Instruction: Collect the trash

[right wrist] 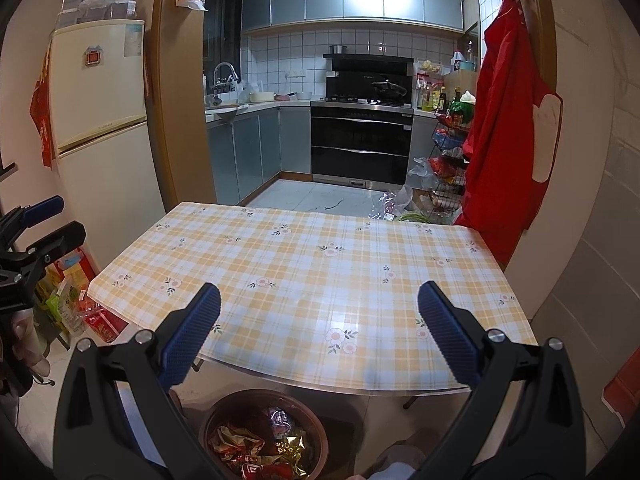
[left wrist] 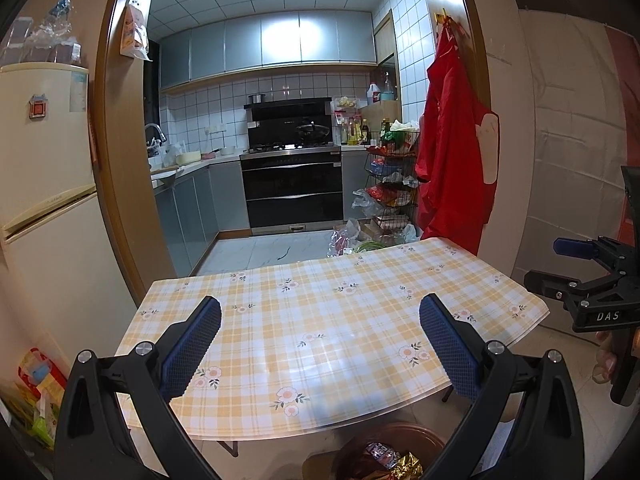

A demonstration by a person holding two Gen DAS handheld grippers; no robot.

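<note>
Nearest, low at the bottom edge: a brown bin (right wrist: 264, 436) on the floor, just under the near edge of the surface (right wrist: 320, 280), holding crumpled wrappers (right wrist: 256, 446) in gold, red and silver. In the left wrist view, only the far rim of the same bin showing at the bottom, with a gold wrapper inside.

Above the bin, the right gripper (right wrist: 319, 332) held wide open, blue-padded fingers (right wrist: 188, 340) far apart, nothing between them; bin and wrappers lying below and slightly left of its centre. Left gripper (left wrist: 320, 344) likewise spread wide and empty, the bin below and a little right of its centre. Neither touching the trash. Each gripper visible from the other's camera: the left at the left edge of the right wrist view, the right at the right edge of the left wrist view, with a person's fingertips (left wrist: 604, 364) on its handle.

Further out, the surface itself, covered in a yellow-and-white check cloth with small flowers. Left of it on the floor, a heap of coloured packets (right wrist: 76, 300) beside a cream fridge (right wrist: 100, 120).

Beyond the far edge, a doorway into a tiled kitchen: a black oven (right wrist: 362, 144) at the back, a wire rack (right wrist: 448, 152) of groceries to the right, bags on the floor at its foot, and a red apron (right wrist: 504, 128) hanging on the right door frame.
</note>
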